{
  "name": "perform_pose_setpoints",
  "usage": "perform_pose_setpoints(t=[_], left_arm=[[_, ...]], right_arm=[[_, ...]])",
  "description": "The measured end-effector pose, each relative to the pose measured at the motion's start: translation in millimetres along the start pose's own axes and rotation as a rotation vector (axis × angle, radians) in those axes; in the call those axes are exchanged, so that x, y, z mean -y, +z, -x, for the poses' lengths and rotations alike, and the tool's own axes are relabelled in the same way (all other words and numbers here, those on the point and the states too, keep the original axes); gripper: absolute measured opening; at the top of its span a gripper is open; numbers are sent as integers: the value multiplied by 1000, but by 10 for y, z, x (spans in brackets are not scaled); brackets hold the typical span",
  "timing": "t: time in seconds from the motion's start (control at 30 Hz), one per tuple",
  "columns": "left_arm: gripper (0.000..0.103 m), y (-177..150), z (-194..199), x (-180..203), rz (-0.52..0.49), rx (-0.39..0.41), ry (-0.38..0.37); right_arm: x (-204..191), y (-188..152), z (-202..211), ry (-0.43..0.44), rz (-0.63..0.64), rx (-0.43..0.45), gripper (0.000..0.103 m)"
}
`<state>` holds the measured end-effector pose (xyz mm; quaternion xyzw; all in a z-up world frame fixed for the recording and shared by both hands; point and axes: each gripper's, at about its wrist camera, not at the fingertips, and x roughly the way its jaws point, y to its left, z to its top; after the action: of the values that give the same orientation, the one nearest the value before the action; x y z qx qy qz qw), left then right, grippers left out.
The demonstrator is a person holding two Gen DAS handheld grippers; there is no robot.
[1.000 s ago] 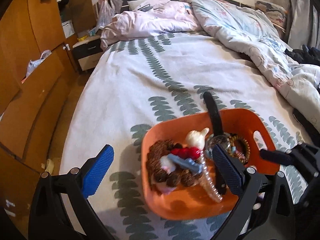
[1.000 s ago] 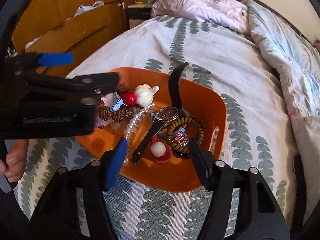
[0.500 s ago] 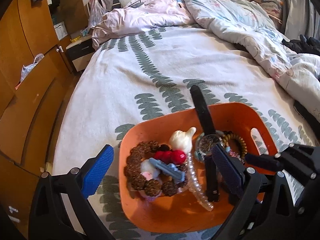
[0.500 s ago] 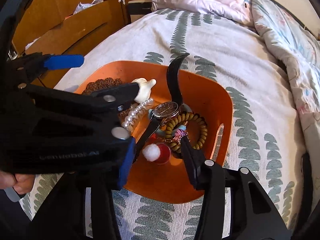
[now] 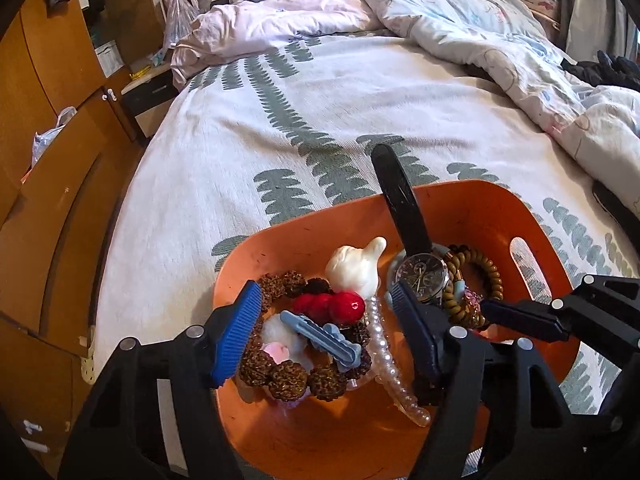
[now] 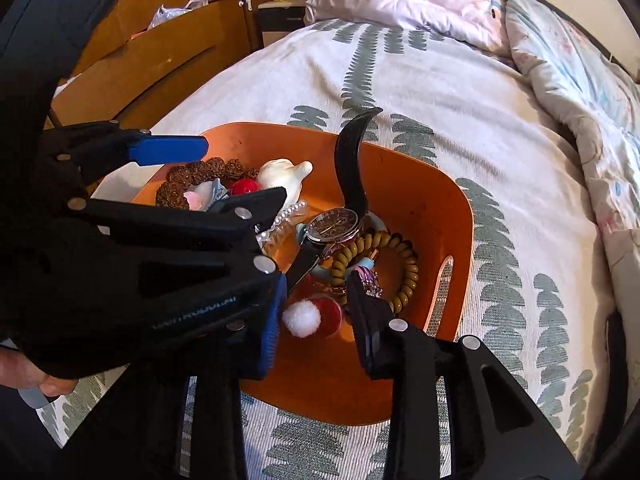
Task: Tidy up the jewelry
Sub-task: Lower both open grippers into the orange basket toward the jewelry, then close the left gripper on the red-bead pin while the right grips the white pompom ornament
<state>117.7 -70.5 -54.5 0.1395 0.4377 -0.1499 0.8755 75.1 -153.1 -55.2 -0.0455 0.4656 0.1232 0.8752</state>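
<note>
An orange basket (image 5: 472, 208) (image 6: 448, 208) sits on the bed, full of jewelry. My left gripper (image 5: 324, 328) is open over its near-left part, jaws either side of a brown bead bracelet (image 5: 288, 376), a blue clip (image 5: 320, 340) and a red ornament (image 5: 340, 306). A pearl string (image 5: 384, 356) and a black-strap watch (image 5: 420, 276) (image 6: 332, 226) lie beside them. My right gripper (image 6: 316, 312) is open, low over a red pom-pom piece (image 6: 312, 316), next to an olive coil bracelet (image 6: 400, 268). The left gripper body (image 6: 140, 248) hides part of the basket.
The basket rests on a white bedspread with green leaf print (image 5: 280, 120). A rumpled duvet (image 5: 480, 28) lies at the far right. Wooden cabinets (image 5: 48, 128) and a nightstand (image 5: 144, 92) stand along the left. A white bird figurine (image 5: 354, 266) is in the basket.
Both grippers moved forward and down into the basket. The left jaws narrowed around the bead bracelet and clip. The right jaws narrowed around the pom-pom piece.
</note>
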Motion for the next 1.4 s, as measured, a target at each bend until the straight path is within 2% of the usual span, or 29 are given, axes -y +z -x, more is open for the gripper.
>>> perform_pose_setpoints(t=[0.1, 0.27, 0.6, 0.83, 0.87, 0.93, 1.03, 1.4], left_arm=[[69, -5, -29, 4, -1, -8, -3], [63, -25, -155, -64, 33, -64, -26], [63, -22, -217, -73, 34, -92, -53], [60, -17, -231, -111, 52, -104, -74], [58, -18, -232, -117, 57, -107, -78], [48, -16, -231, -127, 64, -116, -92], [41, -17, -217, -145, 75, -121, -98], [28, 0, -158, -193, 101, -117, -126]], right_arm=[[11, 3, 0, -3, 0, 1, 29], [24, 16, -14, -16, 0, 0, 26], [39, 16, -29, -25, 14, -2, 24], [56, 39, -37, -43, 21, -3, 17], [63, 42, -36, -43, 19, -4, 16], [74, 43, -28, -39, 17, -1, 14], [70, 39, -20, -38, 21, 1, 13], [125, 51, 74, -51, 6, 31, 12]])
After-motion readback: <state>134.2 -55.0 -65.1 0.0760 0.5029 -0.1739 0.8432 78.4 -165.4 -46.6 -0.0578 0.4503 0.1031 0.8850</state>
